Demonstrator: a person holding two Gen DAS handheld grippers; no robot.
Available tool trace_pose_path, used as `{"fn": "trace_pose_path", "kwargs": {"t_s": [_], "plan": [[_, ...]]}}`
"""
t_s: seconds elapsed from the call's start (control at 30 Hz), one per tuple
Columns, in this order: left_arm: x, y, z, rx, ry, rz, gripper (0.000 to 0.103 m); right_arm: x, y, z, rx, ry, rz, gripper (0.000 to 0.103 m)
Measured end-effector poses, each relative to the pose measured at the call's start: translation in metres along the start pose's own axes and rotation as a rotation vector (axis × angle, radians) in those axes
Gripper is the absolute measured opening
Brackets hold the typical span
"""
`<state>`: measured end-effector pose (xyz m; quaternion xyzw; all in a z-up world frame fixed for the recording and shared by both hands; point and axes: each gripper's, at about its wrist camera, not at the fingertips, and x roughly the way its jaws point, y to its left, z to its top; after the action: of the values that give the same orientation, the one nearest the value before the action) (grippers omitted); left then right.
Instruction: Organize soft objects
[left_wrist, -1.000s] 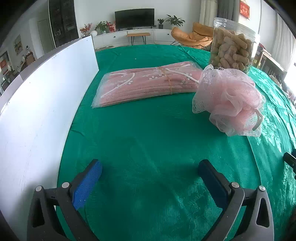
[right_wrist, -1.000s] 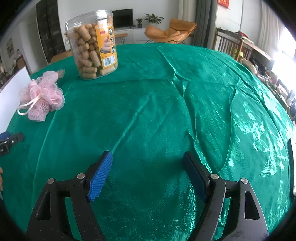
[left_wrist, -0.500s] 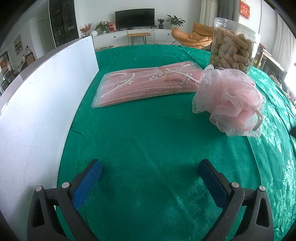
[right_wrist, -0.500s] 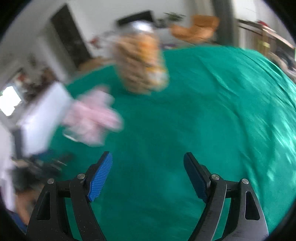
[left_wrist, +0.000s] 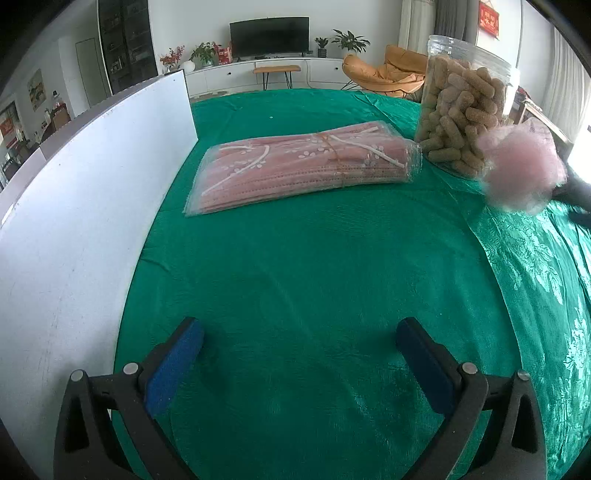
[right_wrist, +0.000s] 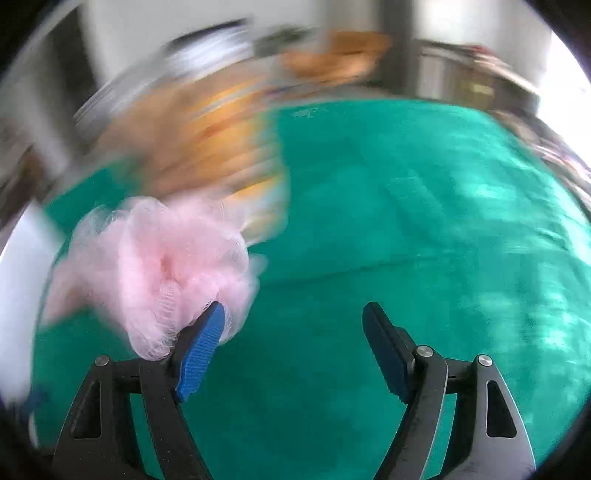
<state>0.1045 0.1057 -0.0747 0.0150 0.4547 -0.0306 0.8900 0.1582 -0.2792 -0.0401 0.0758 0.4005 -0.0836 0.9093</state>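
Our right gripper has its jaws wide apart, nothing between them; the pink bath pouf sits against the outer side of its left finger. Our left gripper hovers wide-jawed over the green bench, empty.

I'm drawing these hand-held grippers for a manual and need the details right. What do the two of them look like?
Both look alike. The left gripper has two black plastic arms with triangular cut-outs and round silver pins at the joints, and its jaws carry blue pads. The right gripper has the same black frame and silver pins; its blue pads are finely ribbed. No cables, markings or sleeves show.
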Motion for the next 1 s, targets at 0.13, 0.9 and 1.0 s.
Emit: {"fn": "trace_pose_path", "kwargs": {"t_s": [0.13,0.9,1.0], "plan": [[0.000,0.000,0.000,0.000,0.000,0.000,0.103,-0.023,-0.040,0.009,-0.072,-0.054,-0.064,0.081],[0.000,0.000,0.001,0.001,0.006,0.000,0.103,-0.023,-0.030,-0.088,-0.176,0.040,0.047,0.081],[0.002,-0.007,0.013,0.069,0.078,-0.005,0.103,-0.023,-0.028,-0.089,-0.171,0.040,0.057,0.082]]}}
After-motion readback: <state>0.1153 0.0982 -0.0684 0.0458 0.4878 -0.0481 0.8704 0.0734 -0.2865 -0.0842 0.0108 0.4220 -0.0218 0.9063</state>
